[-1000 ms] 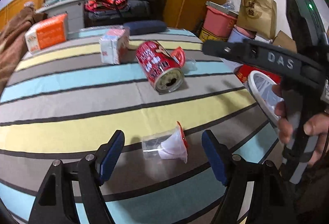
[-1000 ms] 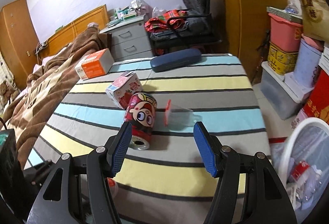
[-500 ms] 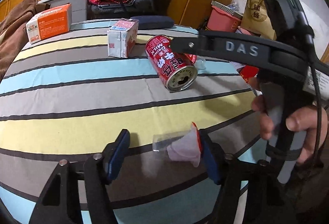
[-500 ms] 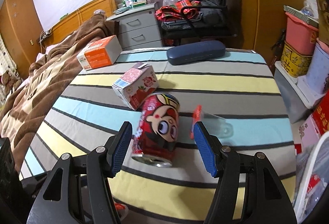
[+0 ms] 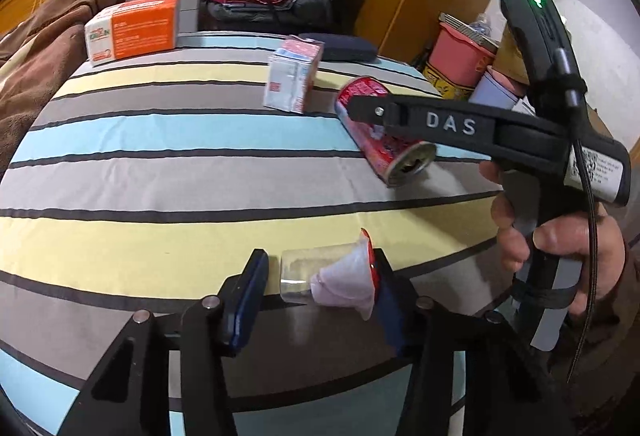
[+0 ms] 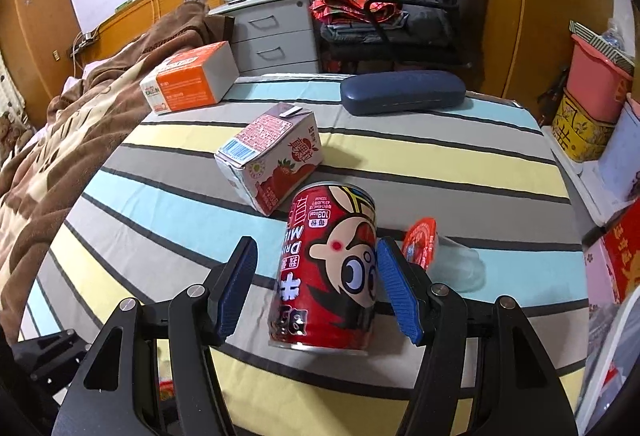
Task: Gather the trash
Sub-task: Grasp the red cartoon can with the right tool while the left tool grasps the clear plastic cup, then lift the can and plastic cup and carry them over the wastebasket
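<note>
Now left tongs (image 5: 320, 294) bracketing plastic cup (image 5: 332, 280), not yet clamping; right tongs (image 6: 314, 286) gaping wide around red can (image 6: 332, 268) lying on striped surface (image 6: 440, 163).

Left tool (image 5: 320, 292): fingers spreading apart, lying low over the bench, pointing forward. Right tool (image 6: 316, 284): fingers standing wide, likewise reaching low and level. Right hand (image 5: 556, 236): wrapping the right tool's upright handle, fingers curling around its front.
</note>
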